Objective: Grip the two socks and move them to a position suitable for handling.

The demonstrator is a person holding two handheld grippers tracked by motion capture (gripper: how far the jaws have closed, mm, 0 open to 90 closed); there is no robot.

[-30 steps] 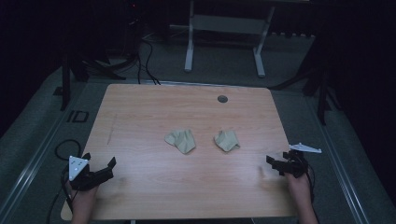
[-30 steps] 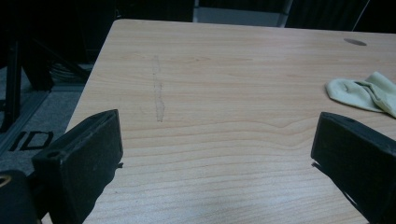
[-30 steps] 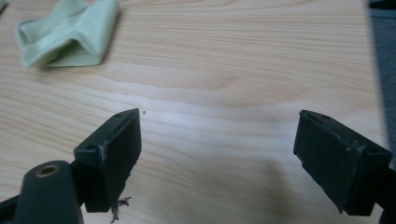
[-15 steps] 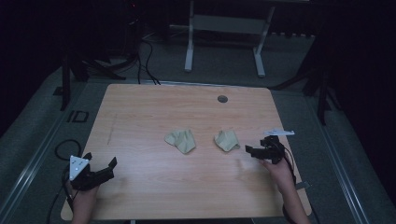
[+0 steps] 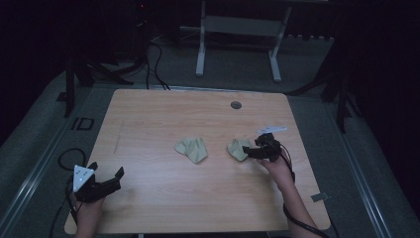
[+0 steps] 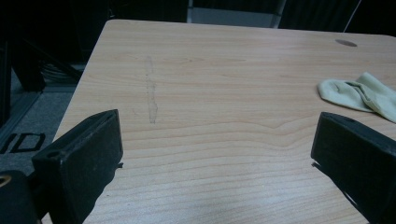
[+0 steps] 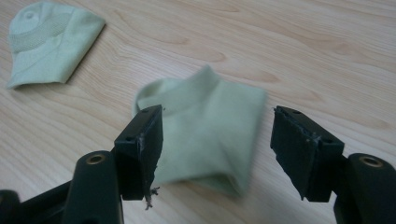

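Two pale green socks lie near the middle of the wooden table point(image 5: 163, 119). The left sock point(image 5: 192, 149) point(image 6: 362, 92) point(image 7: 49, 42) lies crumpled and apart from both grippers. The right sock point(image 5: 237, 148) point(image 7: 212, 130) lies just in front of my right gripper point(image 5: 249, 152) point(image 7: 217, 149), which is open, with a jaw on either side of the sock's near end. My left gripper point(image 5: 106, 176) point(image 6: 215, 158) rests open at the table's front left corner, with bare wood between its jaws.
A round grommet hole point(image 5: 236, 104) point(image 6: 346, 43) sits near the table's far edge. A faint scratch mark point(image 6: 152, 95) runs along the wood on the left. Cables point(image 5: 153, 64) and a white frame's legs point(image 5: 237, 49) stand on the floor beyond the table.
My right gripper has moved from the table's right edge leftward and forward to the right sock. The left gripper has stayed in place.
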